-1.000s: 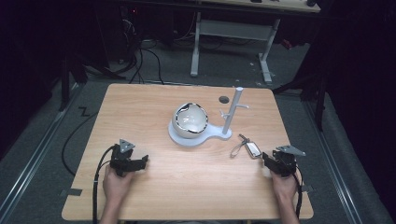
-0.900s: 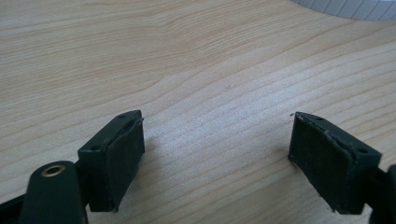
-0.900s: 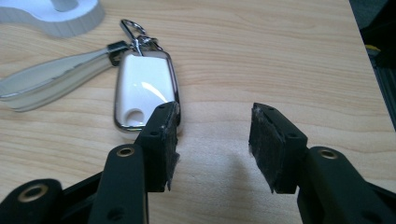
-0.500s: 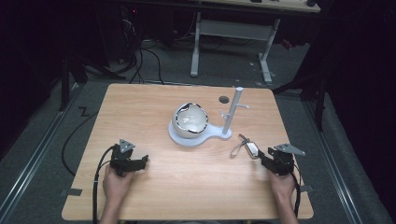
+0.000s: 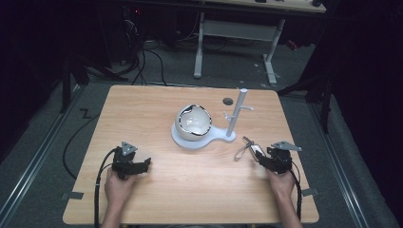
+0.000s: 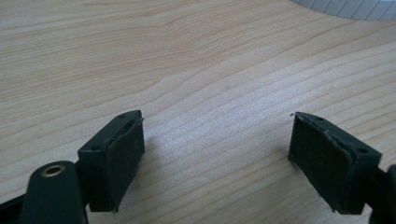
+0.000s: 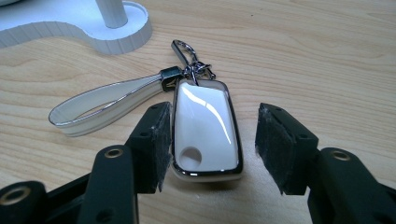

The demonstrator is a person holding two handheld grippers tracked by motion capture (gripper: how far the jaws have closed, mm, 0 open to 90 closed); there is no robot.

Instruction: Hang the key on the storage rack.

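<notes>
A white key fob (image 7: 205,128) with a chrome rim lies flat on the wooden table (image 5: 190,190). A clip joins it to a white strap loop (image 7: 102,105). My right gripper (image 7: 212,144) stands open around the fob; the left jaw sits against its edge and the right jaw leaves a gap. From above, the fob (image 5: 257,150) lies just ahead of the right gripper (image 5: 263,157), right of the white stand. My left gripper (image 6: 215,154) is open over bare wood, with nothing between its pads, at the front left (image 5: 145,164).
A white stand (image 5: 202,140) sits mid-table, carrying a glossy white ball-like shell (image 5: 194,121) and an upright post (image 5: 236,114) with short pegs. Its base (image 7: 93,28) is close beyond the strap. A small dark disc (image 5: 228,100) lies behind it.
My right gripper has slid a little forward and left, so its jaws now flank the key fob. The left gripper has stayed put.
</notes>
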